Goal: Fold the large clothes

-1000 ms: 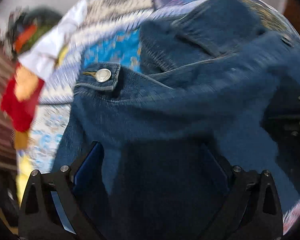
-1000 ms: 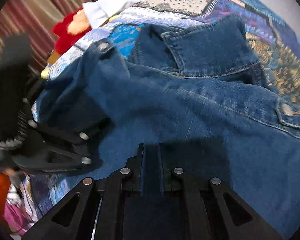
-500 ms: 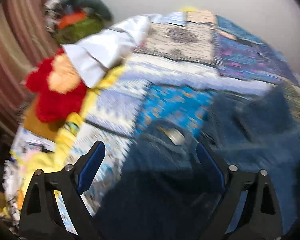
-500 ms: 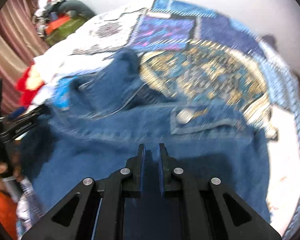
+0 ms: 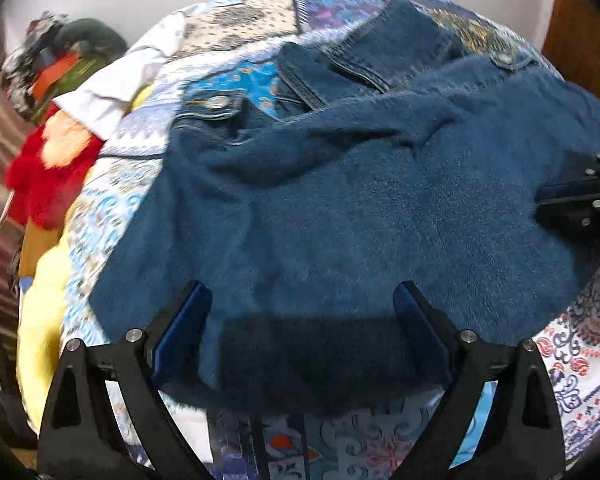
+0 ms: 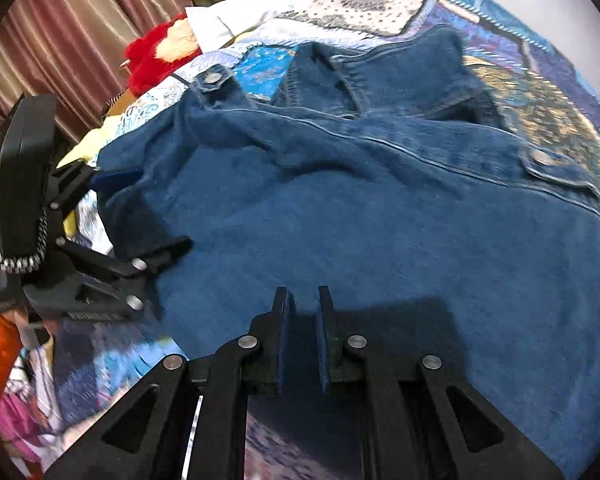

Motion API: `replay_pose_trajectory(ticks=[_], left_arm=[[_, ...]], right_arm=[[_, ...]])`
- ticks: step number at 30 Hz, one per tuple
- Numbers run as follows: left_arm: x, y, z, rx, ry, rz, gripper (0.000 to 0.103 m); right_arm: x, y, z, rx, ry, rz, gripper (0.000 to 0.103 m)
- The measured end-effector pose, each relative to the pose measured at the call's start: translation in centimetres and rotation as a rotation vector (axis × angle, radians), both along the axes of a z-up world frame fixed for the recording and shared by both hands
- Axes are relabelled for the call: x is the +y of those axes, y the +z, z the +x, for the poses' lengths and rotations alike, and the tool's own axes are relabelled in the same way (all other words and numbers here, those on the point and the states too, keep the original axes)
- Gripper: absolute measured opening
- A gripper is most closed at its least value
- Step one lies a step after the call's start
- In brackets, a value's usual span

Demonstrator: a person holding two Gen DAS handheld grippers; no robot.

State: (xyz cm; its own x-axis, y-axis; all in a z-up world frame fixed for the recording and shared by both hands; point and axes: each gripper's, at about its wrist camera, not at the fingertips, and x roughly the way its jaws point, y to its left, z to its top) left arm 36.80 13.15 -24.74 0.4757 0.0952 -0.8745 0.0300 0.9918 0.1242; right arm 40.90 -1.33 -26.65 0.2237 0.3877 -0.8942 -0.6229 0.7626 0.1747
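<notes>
Right gripper (image 6: 302,312), yours: pads pinching hem of dark blue denim jacket (image 6: 380,208), collar away ahead; left gripper (image 5: 302,328) spread at hem.

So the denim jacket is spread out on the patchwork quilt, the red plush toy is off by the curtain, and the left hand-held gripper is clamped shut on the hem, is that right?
Not quite. The left hand-held gripper is open, its fingers spread wide over the hem, as the left wrist view shows. The rest holds: the denim jacket is spread out on the patchwork quilt, and the red plush toy lies by the curtain.
</notes>
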Motion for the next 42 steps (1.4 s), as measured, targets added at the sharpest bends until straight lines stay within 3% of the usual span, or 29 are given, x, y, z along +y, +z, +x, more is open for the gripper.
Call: replay_pose_trajectory(ticks=[3, 6, 10, 15, 17, 21, 25, 29, 32, 34, 36, 42], left_arm=[[1.0, 0.9, -1.2, -0.017, 0.048, 0.029, 0.095], [2.4, 1.2, -2.5, -0.028, 0.102, 0.074, 0.096], [5.8, 1.1, -4.4, -0.002, 0.206, -0.031, 0.098], [9.4, 0.7, -8.0, 0.012, 0.381, -0.248, 0.097], [10.1, 0.1, -8.8, 0.02, 0.422, -0.37, 0.097], [10.9, -1.6, -10.0, 0.006, 0.488, -0.692, 0.097], [11.2, -3.7, -8.2, 0.02, 0.549, -0.851, 0.098], [10.8, -5.7, -5.6, 0.046, 0.571, -0.953, 0.097], [10.2, -5.8, -3.5, 0.017, 0.576, -0.947, 0.089], [9.9, -5.8, -2.1, 0.011, 0.62, -0.849, 0.076], [9.3, -5.2, -1.3, -0.017, 0.638, -0.765, 0.07], [6.9, -0.5, -1.9, -0.135, 0.577, -0.51, 0.049]], right_arm=[[-3.0, 0.9, -0.3, -0.022, -0.036, -0.004, 0.008], [-6.3, 2.1, -0.3, -0.101, -0.099, -0.074, 0.008], [-10.9, 3.3, -1.0, -0.141, -0.196, -0.086, 0.008], [-14.6, 4.3, -2.4, -0.192, -0.258, -0.124, 0.008], [-15.5, 4.8, -2.8, -0.202, -0.276, -0.121, 0.008], [-15.1, 6.2, -3.2, -0.212, -0.297, -0.129, 0.008], [-12.6, 7.2, -3.4, -0.241, -0.258, -0.085, 0.008], [-9.7, 6.3, -2.4, -0.19, -0.215, -0.032, 0.008], [-8.0, 3.1, -1.0, -0.096, -0.2, -0.049, 0.008], [-7.9, 1.8, -0.6, -0.086, -0.212, -0.03, 0.008], [-8.1, 1.2, -0.6, -0.086, -0.219, 0.01, 0.008], [-8.6, 1.5, -0.1, 0.0, -0.216, 0.06, 0.008]])
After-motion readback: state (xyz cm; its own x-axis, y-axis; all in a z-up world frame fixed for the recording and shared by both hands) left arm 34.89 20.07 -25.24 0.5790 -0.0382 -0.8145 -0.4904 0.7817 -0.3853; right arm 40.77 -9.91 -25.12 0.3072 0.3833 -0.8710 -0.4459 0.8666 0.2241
